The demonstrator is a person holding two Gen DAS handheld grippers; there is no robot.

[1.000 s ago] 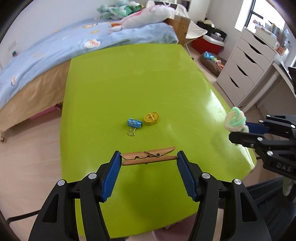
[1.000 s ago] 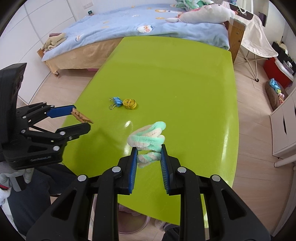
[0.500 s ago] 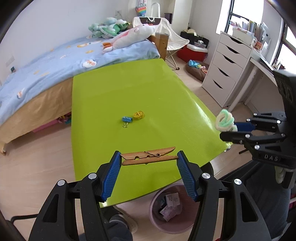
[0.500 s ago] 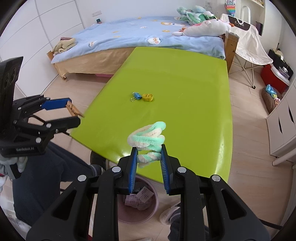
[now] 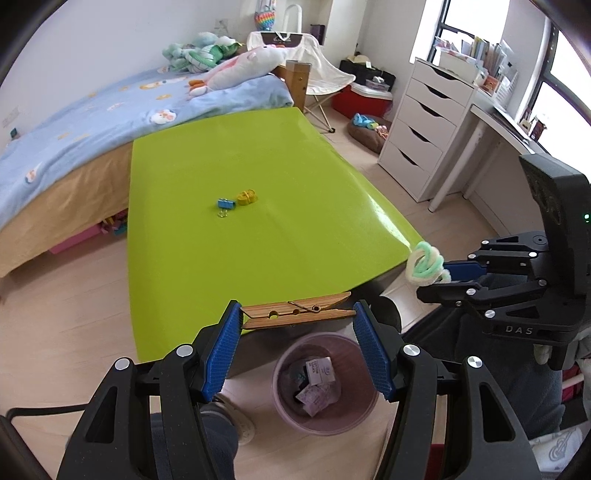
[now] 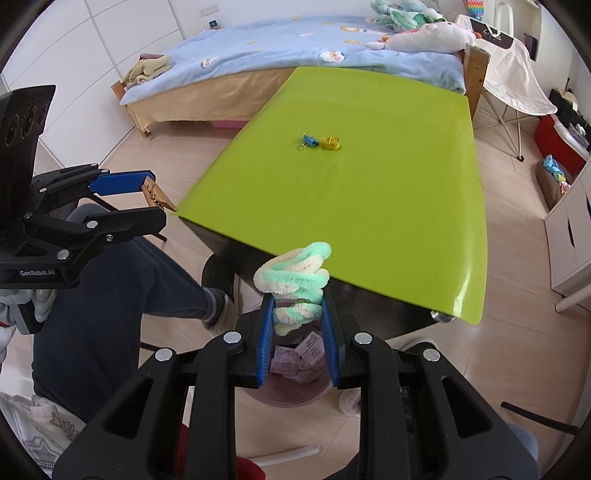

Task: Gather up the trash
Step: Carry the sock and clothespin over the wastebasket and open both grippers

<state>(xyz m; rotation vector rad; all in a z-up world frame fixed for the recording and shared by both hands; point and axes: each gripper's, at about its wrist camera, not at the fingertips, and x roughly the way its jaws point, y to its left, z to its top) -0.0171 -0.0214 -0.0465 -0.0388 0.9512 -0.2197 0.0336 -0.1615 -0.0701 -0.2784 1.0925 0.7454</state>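
Bed [image 5: 74,125] with blue quilt, plush toys [image 5: 236,62] at the head. White folding chair [image 5: 317,74] beside it. White drawers [image 5: 424,122] under the window, red box [image 5: 365,99] and pet bed [image 5: 365,133] on the floor nearby. Folded towels [image 6: 147,70] on the bed's far corner.

Bedroom w/ pale wood-look floor [image 5: 74,295] and plain white walls [image 5: 110,37]. Glossy lime-green worktop [image 5: 258,166] sits mid-room, its far end right by a bed w/ light blue patterned duvet [image 5: 92,122] and tan base, plush toys [image 5: 207,55] piled at the head. White drawer chest [image 5: 424,125] on the right next to a white desk [image 5: 495,125] under a bright window [image 5: 465,18]. Cream folding chair [image 5: 317,70] and red storage box [image 5: 362,98] in the far corner. White wardrobe doors [image 6: 74,55] on the other side. Daylight throughout.
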